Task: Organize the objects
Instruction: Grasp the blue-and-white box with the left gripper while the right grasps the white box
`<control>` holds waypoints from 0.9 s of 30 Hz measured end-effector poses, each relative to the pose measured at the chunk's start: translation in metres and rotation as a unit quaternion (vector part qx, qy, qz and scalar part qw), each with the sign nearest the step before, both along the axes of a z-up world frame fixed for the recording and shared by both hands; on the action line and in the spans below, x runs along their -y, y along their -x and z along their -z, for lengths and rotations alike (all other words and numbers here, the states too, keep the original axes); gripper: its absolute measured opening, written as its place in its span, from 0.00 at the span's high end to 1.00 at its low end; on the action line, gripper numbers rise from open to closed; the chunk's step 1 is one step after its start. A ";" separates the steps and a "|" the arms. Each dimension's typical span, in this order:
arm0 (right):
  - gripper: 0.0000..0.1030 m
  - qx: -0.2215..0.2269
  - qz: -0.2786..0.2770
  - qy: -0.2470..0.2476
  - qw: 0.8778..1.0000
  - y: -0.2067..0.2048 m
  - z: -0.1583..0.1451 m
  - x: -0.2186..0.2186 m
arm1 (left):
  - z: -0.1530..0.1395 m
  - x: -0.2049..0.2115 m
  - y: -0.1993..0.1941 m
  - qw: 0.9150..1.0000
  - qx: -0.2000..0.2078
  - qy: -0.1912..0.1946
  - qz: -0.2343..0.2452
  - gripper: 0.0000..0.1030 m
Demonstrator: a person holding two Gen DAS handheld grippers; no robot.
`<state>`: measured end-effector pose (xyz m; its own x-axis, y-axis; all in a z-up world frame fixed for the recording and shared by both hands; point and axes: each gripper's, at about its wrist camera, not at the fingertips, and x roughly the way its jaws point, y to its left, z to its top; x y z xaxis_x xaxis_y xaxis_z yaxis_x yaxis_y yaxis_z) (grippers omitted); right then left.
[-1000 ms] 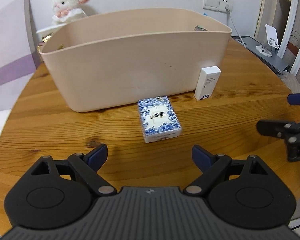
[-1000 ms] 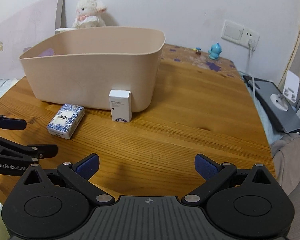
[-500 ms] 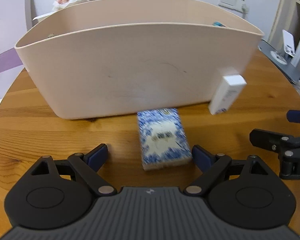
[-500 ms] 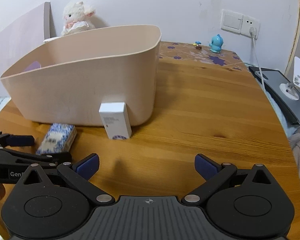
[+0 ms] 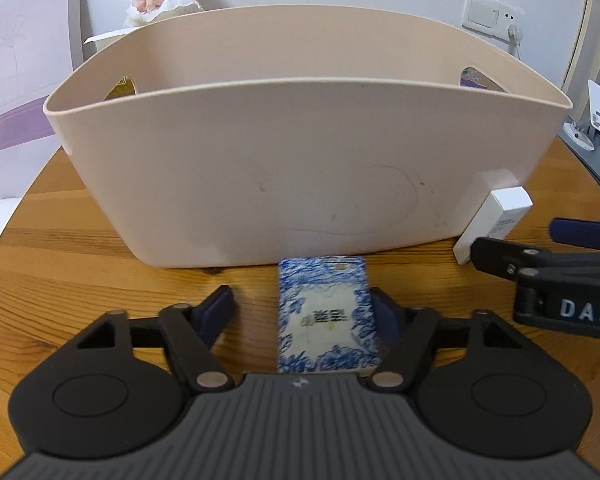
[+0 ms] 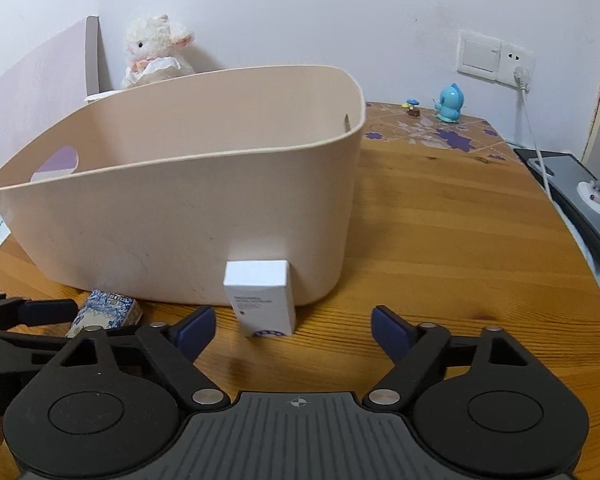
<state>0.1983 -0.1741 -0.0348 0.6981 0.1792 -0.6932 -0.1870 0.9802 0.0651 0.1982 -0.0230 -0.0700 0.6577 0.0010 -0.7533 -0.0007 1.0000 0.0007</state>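
Note:
A blue-and-white patterned box lies flat on the wooden table in front of a large beige bin. My left gripper is open around the box, whose right side is close against the right finger. A white box stands upright against the bin. My right gripper is open just in front of the white box, which sits left of centre between the fingers. The patterned box also shows at the left of the right wrist view, and the white box at the right of the left wrist view.
A plush lamb sits behind the bin. A blue toy and a small mushroom figure stand at the table's far side near wall sockets. A laptop and stand lie off the right edge.
Both grippers have moved forward toward the bin. The left one now has the patterned box between its open fingers; the right one has come close to the white box.

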 end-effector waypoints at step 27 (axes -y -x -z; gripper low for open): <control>0.74 0.012 -0.024 0.010 1.000 0.019 -0.007 -0.011 | -0.009 -0.014 0.019 1.000 0.003 0.024 -0.019 0.54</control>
<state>0.1794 -0.1633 -0.0274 0.7051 0.1992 -0.6805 -0.2353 0.9711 0.0404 0.1795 -0.0091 -0.0611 0.6622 -0.0112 -0.7492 -0.0377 0.9981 -0.0483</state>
